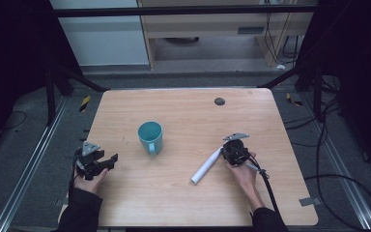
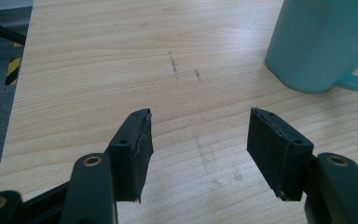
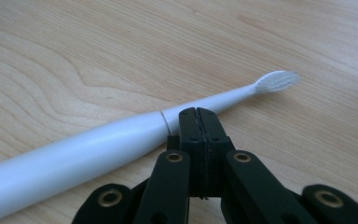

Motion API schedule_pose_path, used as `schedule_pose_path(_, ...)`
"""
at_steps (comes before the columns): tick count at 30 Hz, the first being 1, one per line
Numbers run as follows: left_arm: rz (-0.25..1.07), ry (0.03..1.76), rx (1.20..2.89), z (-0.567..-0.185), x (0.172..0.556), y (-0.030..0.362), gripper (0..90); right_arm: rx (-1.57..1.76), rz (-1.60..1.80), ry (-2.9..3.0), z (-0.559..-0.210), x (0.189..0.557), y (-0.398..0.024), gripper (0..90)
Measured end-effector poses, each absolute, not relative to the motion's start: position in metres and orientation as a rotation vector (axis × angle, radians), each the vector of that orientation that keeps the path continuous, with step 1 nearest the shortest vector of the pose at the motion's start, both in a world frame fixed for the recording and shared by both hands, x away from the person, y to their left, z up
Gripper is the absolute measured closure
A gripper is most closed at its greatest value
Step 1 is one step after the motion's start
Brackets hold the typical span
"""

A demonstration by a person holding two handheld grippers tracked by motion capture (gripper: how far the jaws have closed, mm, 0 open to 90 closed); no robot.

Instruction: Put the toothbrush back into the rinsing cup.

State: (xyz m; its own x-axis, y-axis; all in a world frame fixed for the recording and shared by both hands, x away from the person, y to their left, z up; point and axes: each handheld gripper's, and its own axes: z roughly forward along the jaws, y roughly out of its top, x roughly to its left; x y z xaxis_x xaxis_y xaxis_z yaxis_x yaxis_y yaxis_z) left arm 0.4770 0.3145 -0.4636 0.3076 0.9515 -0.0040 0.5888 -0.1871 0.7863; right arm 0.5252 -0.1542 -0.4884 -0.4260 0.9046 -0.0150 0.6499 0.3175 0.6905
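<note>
The right gripper (image 3: 198, 112) rests low on the wooden table (image 1: 183, 193), held in the person's right hand (image 1: 244, 174). Its jaws are pressed fully together with nothing between them. The white electric toothbrush (image 3: 121, 135) lies flat on the table just beyond the closed tips, crossing in front of them; in the right gripper view the tips appear at or against the neck of the brush, near the ring where handle meets neck, but actual contact cannot be confirmed. The bristle head points away to the right in that view. From the high view the toothbrush (image 1: 206, 166) lies at an angle, its thick end toward the person and its thin end under the right gripper (image 1: 234, 150).

The left gripper (image 2: 199, 140) sits near the left edge of the table in the left hand (image 1: 89, 181). Its jaws stand wide apart and hold nothing; bare tabletop shows between the pads.

A teal mug (image 1: 150, 137) stands upright near the middle of the table, handle toward the person, well apart from the toothbrush and ahead of the left gripper.
</note>
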Motion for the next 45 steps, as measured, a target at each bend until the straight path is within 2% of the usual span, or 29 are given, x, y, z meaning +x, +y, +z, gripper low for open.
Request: schedule_pose_path(45,0.66,1.372,1.877,-0.464,0.477,0.315,40.1,1.289,0.969,2.292,-0.485,0.524,-0.122,90.0)
